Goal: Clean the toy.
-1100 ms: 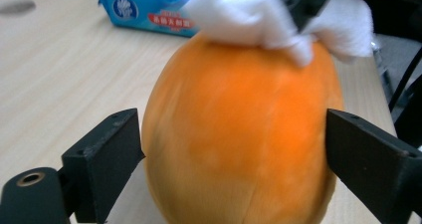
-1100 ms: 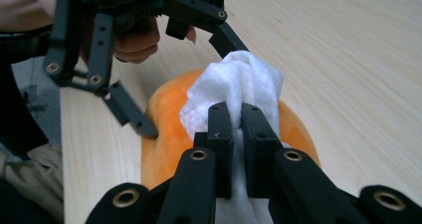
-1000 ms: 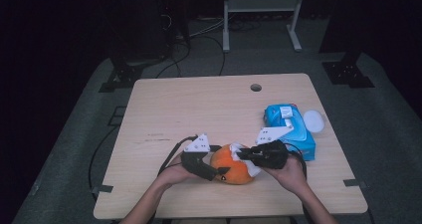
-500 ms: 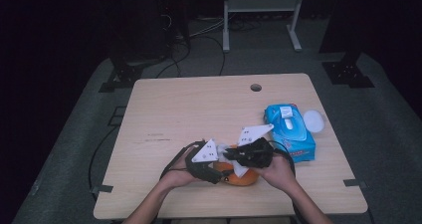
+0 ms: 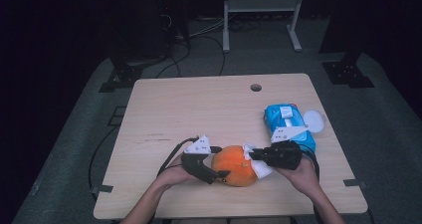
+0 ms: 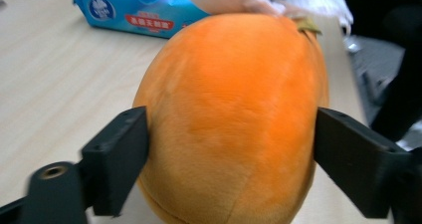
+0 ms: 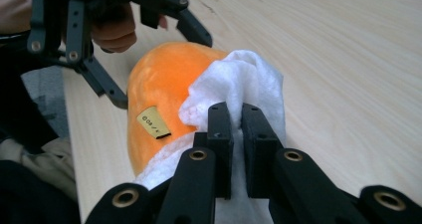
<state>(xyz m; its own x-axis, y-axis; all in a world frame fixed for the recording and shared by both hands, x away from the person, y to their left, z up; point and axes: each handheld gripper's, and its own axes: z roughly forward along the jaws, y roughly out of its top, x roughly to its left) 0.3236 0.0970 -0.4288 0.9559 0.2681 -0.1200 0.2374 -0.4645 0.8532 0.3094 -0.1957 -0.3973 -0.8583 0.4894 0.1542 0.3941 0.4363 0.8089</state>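
Since half a second ago the two grippers have drawn apart in the high view: they sat crowded over the orange plush fruit (image 5: 235, 165), hiding most of it, and now the toy lies exposed between them in the lower middle of the frame, near the front edge of the wooden table (image 5: 199, 104). The left gripper (image 5: 215, 173) sits at the toy's left end with its black jaws spread around it; in the left gripper view the plush fruit (image 6: 231, 119) bulges between the two jaws, which press against its sides. The right gripper (image 5: 250, 155) comes in from the right, and in the right gripper view its jaws stand almost closed, pinching a fold of white cloth (image 7: 244, 92) that rests against the upper end of the plush fruit (image 7: 159, 84), just beside a small yellowish tag (image 7: 153, 122). The same view has the left gripper (image 7: 164, 40) at upper left. A blue pack of wet wipes (image 5: 288, 127) lies at the right of the high view, behind the right hand (image 5: 301, 174), with a white round lid (image 5: 313, 120) at its right edge.
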